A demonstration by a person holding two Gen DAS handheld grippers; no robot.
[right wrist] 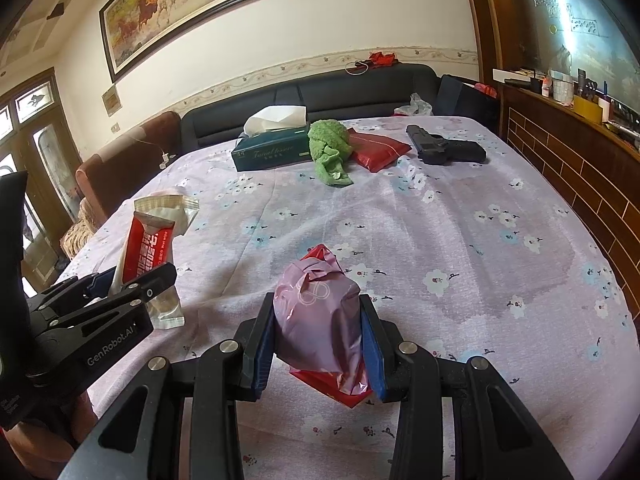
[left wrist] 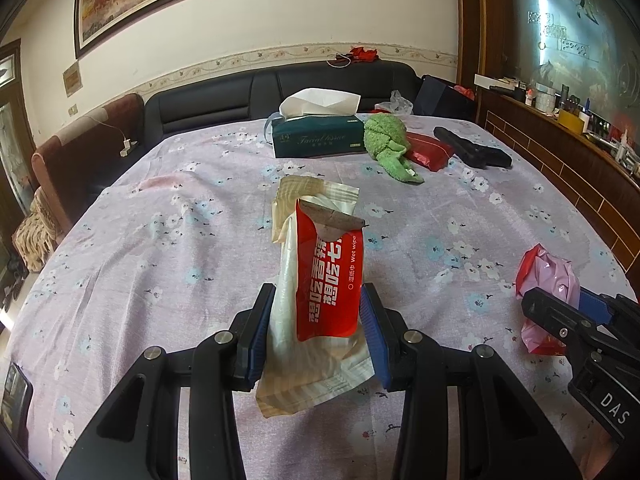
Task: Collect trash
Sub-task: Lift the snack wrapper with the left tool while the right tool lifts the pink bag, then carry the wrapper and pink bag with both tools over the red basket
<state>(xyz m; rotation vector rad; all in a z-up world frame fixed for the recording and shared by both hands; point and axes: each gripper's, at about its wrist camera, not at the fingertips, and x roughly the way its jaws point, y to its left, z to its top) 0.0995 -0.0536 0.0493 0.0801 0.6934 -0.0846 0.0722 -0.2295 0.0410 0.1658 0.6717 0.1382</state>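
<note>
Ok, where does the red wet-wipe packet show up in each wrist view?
Left wrist: the wet-wipe packet stands centre frame, clamped with a pale wrapper between the left gripper's fingers.
Right wrist: the packet is at the left edge, in the left gripper seen from the side.
Shared landmark: the green tissue box at the far end of the bedspread.

red packet: "Wet wipe" | tissue box: "Facial tissue" | left tongs: "GenRobot.AI"
</note>
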